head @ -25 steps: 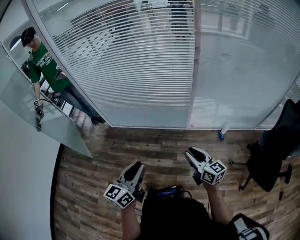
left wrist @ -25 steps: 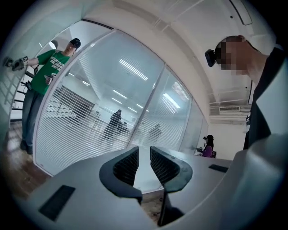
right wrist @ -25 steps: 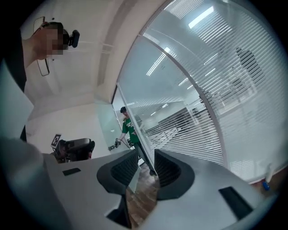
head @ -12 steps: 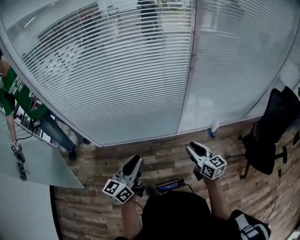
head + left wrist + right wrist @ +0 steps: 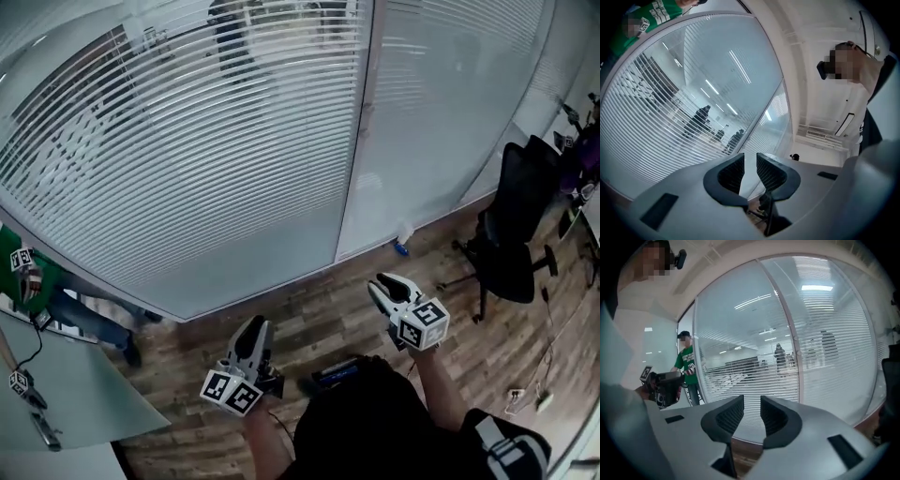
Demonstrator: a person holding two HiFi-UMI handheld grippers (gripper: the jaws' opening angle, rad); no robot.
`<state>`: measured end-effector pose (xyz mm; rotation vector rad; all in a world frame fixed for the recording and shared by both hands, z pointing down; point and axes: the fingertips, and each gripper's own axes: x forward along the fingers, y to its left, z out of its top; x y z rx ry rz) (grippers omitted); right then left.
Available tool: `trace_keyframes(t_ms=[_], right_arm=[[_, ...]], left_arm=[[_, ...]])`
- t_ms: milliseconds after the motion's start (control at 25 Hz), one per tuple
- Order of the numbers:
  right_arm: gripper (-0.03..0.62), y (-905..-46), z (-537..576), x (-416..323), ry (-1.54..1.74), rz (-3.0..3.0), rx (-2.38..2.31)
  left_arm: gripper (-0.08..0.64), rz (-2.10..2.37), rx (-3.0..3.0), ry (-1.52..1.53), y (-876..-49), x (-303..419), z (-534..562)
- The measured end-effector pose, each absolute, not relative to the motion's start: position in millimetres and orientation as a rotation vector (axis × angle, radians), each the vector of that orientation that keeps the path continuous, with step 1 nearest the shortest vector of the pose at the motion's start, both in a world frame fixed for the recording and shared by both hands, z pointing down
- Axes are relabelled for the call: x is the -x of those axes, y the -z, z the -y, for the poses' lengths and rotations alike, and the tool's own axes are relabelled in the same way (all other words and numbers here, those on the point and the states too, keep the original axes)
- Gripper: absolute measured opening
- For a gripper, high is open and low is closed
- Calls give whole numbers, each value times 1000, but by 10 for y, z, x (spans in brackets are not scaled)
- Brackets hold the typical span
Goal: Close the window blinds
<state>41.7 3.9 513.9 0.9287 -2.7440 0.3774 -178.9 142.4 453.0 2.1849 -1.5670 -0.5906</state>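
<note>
Approach step: nothing gripped, blinds (image 5: 187, 159) not touched yet. Left gripper (image 5: 254, 326) and right gripper (image 5: 382, 284) both low over the wood floor (image 5: 319, 314), noses toward the glass wall. Jaws on both parted a little, with nothing between them in either gripper view, just slats and glass through the gap. Blinds well apart from both sets of jaws, ahead and higher up, across the left panel of the wall. Slats there angled open, figures visible through them. Right panel past the post (image 5: 358, 131) looks more closed, hard to be sure. No wand or cord made out in any view, so probably need to find the control first, likely near the post. Then close the distance, raise one gripper to it, clamp, and twist or pull. Worth minding the chair (image 5: 511, 230) near the right side when stepping in.
</note>
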Motion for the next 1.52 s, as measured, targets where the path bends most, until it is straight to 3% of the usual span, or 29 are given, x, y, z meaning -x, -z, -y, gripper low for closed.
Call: trace_keyframes(t_ms=[440, 880, 1120, 1320, 1520], right_arm=[[112, -4965, 997, -116, -48, 2657, -1090], [112, -4529, 2266, 709, -147, 2946, -980], [112, -4373, 2950, 395, 14, 2817, -1200], [140, -3948, 3522, 81, 258, 2657, -1403], [144, -3713, 3796, 75, 402, 2564, -1464]], left_arm=[[92, 1606, -2171, 536, -4667, 2317, -893], [94, 1666, -2327, 541, -3939, 2614, 311], [98, 1598, -2364, 379, -3931, 2377, 845], [170, 1522, -2383, 326, -3908, 2216, 1226], [173, 1434, -2449, 337, -3981, 2235, 1321]])
